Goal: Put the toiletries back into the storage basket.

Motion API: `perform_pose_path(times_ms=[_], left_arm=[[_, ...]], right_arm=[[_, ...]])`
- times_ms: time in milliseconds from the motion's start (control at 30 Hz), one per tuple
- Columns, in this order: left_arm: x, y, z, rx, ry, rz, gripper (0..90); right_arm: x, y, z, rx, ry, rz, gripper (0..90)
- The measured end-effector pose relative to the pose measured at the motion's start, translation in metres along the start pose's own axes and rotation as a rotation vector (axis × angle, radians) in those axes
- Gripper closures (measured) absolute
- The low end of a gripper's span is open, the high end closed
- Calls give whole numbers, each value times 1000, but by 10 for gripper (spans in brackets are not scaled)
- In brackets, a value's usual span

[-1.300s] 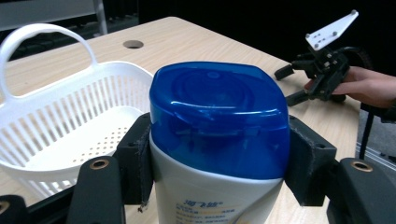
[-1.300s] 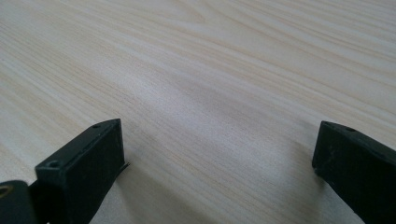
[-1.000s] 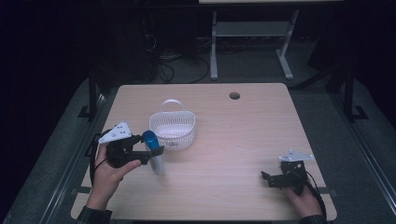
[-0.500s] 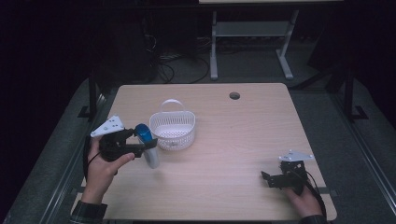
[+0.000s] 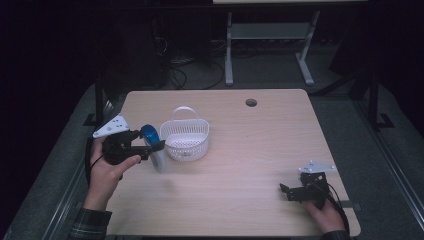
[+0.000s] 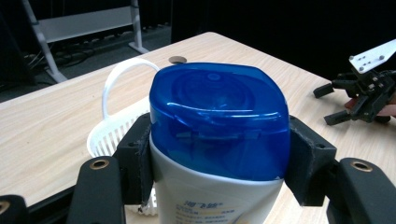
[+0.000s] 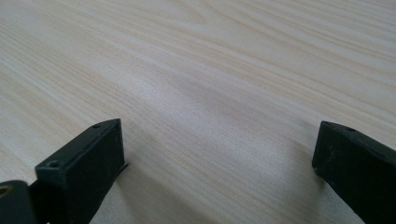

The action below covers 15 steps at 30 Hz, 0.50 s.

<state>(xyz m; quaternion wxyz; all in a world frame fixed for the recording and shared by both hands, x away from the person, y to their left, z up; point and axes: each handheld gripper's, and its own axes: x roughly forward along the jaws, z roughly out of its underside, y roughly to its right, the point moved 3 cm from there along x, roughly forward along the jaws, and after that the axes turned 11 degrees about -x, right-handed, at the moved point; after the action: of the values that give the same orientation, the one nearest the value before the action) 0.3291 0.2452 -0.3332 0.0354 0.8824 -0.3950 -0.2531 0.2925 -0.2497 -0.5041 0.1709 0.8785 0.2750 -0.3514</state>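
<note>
Since the earlier frames the left claw point(image 5: 150, 146) has drawn back toward the left edge of the high view, carrying the white plastic bottle with the blue flip cap point(image 5: 154, 147) away from the middle of the pale wooden bench point(image 5: 260, 150) and bringing it more upright; the right claw point(image 5: 295, 191) has not stirred from the lower right.

The bottle now sits in the left-centre of the high view, just beside the left wall of the white perforated plastic basket with the hoop handle point(image 5: 186, 139), its foot at or close to the bench surface (the pictures do not settle whether it touches). The work in hand looks like putting the bottle into the basket. To do that well, lift until the bottle's base clears the rim, pass it under or beside the hoop handle rather than into it, and lower it before letting go.

In the left gripper view the left claw point(image 6: 219, 154) pinches the bottle point(image 6: 219, 140) at the neck, one jaw pressed on each side just under the cap. In the right gripper view the right claw point(image 7: 219, 154) stands spread wide, nothing between its jaws, low over bare bench point(image 7: 210, 70).
</note>
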Motion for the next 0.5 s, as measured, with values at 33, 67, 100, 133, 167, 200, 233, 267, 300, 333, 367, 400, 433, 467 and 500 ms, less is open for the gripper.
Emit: perform_pose_path(times_ms=[33,67,100,133,167,200,233,267,300,333,367,400,433,467,500], left_arm=[[0,0,-1,-3,0,-1,358],[0,-2,-2,1,0,-3,358],[0,-2,-3,-1,1,-6,358],[0,-3,-4,0,1,-6,358],[0,-4,-5,0,2,-8,358],[0,-5,-6,-1,2,-9,358],[0,-5,-7,-1,2,-11,358],[0,-6,-8,0,1,-13,358],[1,-7,-9,1,1,-13,358],[1,-7,-10,0,-1,-15,358],[1,-8,-11,0,-2,-16,358],[1,-9,-12,-2,0,-18,358],[1,-10,-12,-2,-1,-20,358],[1,-11,-13,-3,-2,-21,359],[1,-11,-14,-1,-2,-21,358]], right_arm=[[0,0,0,-1,1,1,17],[0,0,0,-2,1,1,17],[0,0,0,-1,2,1,17],[0,0,0,0,1,0,17],[0,0,0,1,1,-1,17],[0,0,0,0,0,-2,17],[0,0,0,1,0,-1,17],[0,0,0,-1,1,-1,17],[0,0,0,-2,1,-1,17],[0,0,0,-1,2,-1,17],[0,0,0,-1,1,-1,17],[0,0,0,0,1,-1,17],[0,0,0,-1,1,-1,17],[0,0,0,0,2,0,17],[0,0,0,1,1,0,17]])
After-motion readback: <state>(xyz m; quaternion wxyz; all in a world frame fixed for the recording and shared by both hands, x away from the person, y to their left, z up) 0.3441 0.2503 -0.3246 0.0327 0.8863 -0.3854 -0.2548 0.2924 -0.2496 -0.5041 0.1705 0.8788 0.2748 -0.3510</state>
